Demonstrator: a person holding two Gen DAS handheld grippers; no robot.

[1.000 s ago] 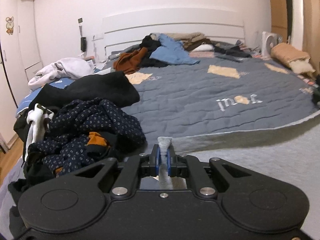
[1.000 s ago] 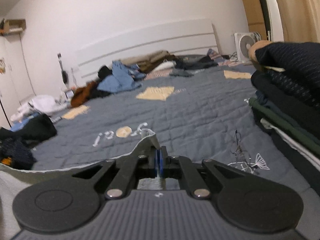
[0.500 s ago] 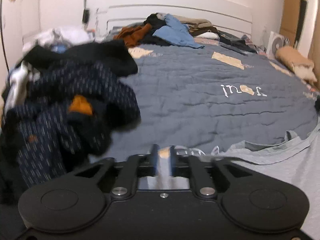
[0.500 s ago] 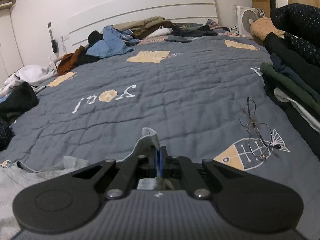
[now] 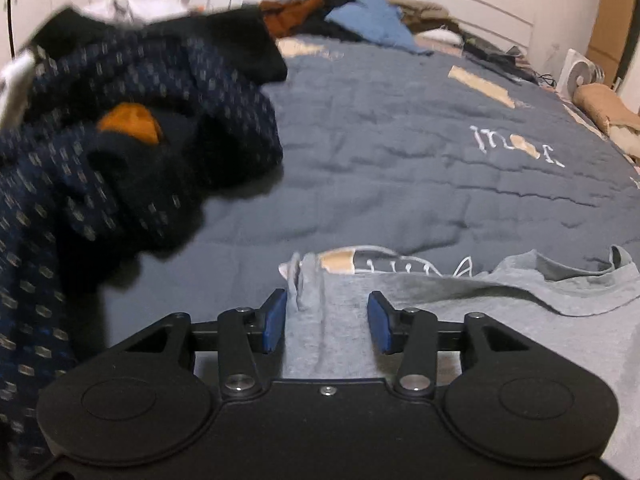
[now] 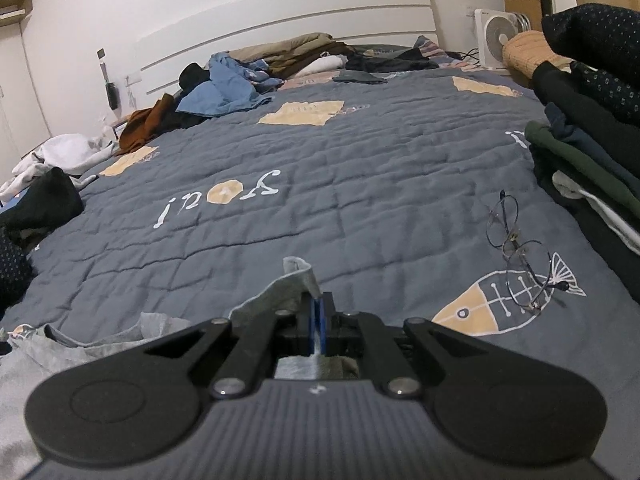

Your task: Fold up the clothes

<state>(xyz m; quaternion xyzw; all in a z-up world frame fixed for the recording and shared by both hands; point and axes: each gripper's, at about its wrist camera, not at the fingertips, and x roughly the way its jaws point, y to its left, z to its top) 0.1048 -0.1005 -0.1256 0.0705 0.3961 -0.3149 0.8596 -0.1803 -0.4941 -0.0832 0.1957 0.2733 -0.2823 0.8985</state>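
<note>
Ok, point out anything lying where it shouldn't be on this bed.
A pair of wire-rimmed glasses lies loose on the grey quilt, beside the stack of folded clothes. That puts them in the folding area, where they could get crushed.

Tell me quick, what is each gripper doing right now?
Left gripper: open, fingers apart on either side of the grey shirt, not clamping it.
Right gripper: closed, pinching an edge of the grey shirt.

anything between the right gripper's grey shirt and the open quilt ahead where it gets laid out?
Mostly open. The right gripper is shut on the grey shirt, with bare quilt straight ahead. Only the eyeglasses lie to the right, near the folded stack; they could get covered.
</note>
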